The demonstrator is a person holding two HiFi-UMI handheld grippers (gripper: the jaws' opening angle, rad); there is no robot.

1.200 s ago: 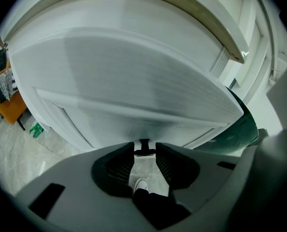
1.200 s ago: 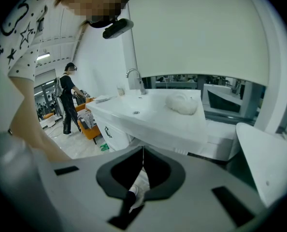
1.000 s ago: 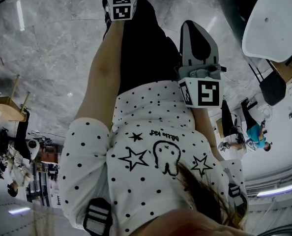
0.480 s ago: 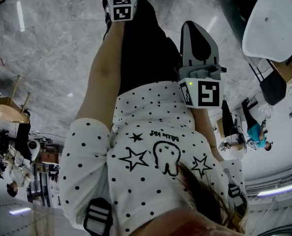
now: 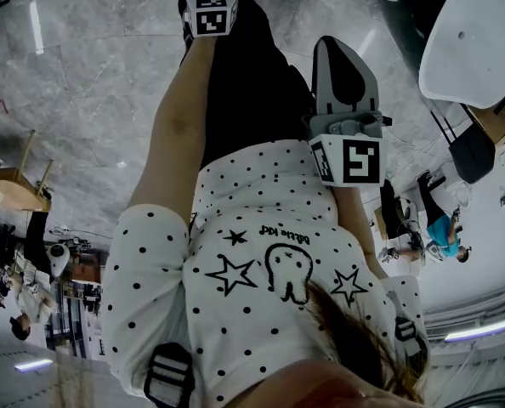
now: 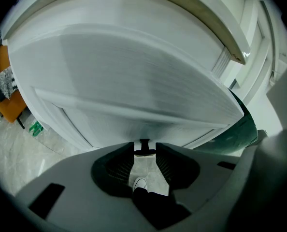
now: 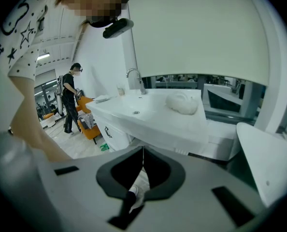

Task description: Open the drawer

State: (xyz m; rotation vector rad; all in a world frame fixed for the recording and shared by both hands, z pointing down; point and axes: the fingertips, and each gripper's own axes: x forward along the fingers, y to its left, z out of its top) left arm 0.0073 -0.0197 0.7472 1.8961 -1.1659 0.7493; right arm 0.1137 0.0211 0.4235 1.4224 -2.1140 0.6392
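Floor [image 5: 91, 83]: marble, open.
Left gripper [image 6: 144, 159]: slightly parted, empty, near white cabinet's [image 6: 134, 76] edge.
Right gripper [image 7: 143, 152]: closed, empty, tabletop [image 7: 155, 115] ahead.

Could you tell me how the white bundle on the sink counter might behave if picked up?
The white bundle looks crumpled and soft, so it probably flops and weighs little. On the smooth counter it would likely slide, not roll.

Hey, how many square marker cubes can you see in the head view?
2. One marker cube at the top, on the left gripper; the other mid-right, on the right gripper. None seems hidden.
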